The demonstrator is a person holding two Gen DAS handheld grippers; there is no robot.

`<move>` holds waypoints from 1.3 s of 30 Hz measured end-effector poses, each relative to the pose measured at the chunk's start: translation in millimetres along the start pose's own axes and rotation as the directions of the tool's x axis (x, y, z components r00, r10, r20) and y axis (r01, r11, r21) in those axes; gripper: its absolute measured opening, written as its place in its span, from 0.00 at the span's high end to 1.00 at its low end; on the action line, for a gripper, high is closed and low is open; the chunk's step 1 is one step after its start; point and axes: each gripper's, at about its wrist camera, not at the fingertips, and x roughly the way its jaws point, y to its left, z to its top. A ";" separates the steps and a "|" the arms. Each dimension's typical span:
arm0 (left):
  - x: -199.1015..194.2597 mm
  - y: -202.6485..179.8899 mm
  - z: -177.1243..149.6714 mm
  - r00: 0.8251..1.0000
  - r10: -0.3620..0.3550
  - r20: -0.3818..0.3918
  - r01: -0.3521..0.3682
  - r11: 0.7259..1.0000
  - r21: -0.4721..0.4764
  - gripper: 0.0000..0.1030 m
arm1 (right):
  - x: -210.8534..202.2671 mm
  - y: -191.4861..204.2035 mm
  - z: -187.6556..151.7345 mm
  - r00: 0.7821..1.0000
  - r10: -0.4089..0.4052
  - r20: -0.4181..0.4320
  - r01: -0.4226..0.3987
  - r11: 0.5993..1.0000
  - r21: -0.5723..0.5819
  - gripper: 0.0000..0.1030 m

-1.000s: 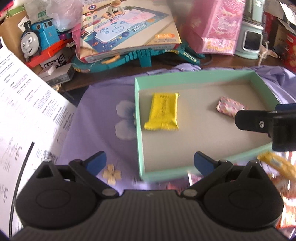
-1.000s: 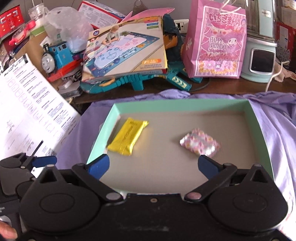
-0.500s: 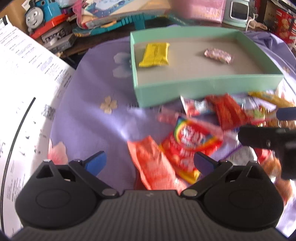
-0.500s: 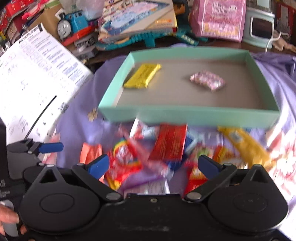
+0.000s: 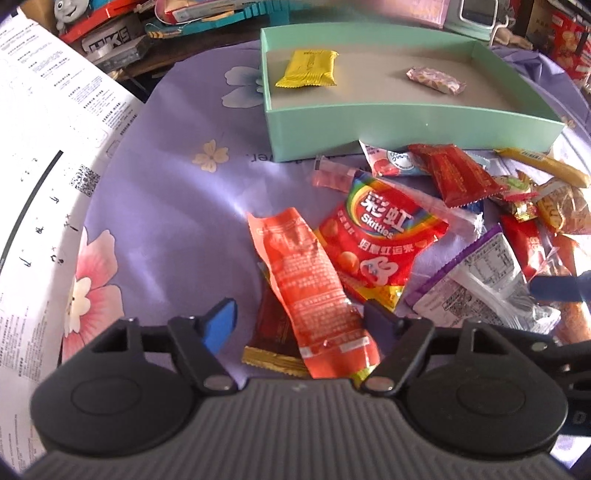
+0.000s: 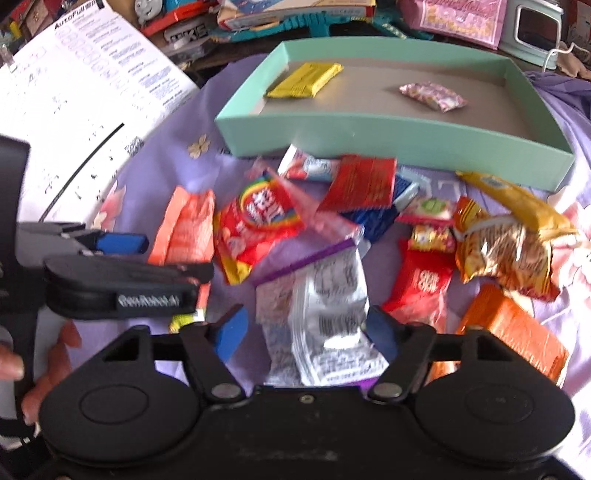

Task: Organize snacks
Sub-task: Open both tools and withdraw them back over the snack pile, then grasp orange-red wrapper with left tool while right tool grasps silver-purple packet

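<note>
A mint green box (image 5: pixel 406 122) (image 6: pixel 369 136) holds a yellow bar (image 5: pixel 308 68) (image 6: pixel 306 79) and a pink wrapped candy (image 5: pixel 436 79) (image 6: pixel 432 95). A heap of loose snacks lies in front of it on the purple cloth. My left gripper (image 5: pixel 301 319) is open, its fingers either side of an orange packet (image 5: pixel 310 291); a red Skittles bag (image 5: pixel 384 236) (image 6: pixel 258 221) lies just beyond. My right gripper (image 6: pixel 306 330) is open, its fingers either side of a clear and white packet with a purple edge (image 6: pixel 325 314) (image 5: pixel 480 273).
White printed sheets (image 5: pixel 44 147) (image 6: pixel 92 96) lie at the left. Toys, a Thomas train (image 6: pixel 151 7) and a pink gift bag (image 6: pixel 465 18) crowd the back. A noodle snack bag (image 6: pixel 506 251) and an orange box (image 6: pixel 513 332) lie at the right.
Both grippers have pulled back from over the box and dropped down to the snack heap in front of it. Their jaws have narrowed somewhat but stay open.
</note>
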 end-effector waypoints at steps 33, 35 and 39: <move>1.1 40.2 0.4 0.996 -0.078 -0.033 0.073 0.991 -0.116 0.62 | 21.5 2.3 -12.7 1.000 0.007 0.021 -0.008 0.999 0.033 0.42; -1.7 36.7 0.6 0.997 -0.069 -0.026 0.066 0.993 -0.099 0.63 | 19.7 3.6 -13.2 1.000 0.007 0.029 -0.008 1.000 0.028 0.45; -21.1 30.4 5.0 0.996 -0.081 0.034 0.083 0.994 -0.070 0.63 | 7.8 -2.7 -13.1 0.999 0.027 0.047 -0.029 0.998 0.048 0.48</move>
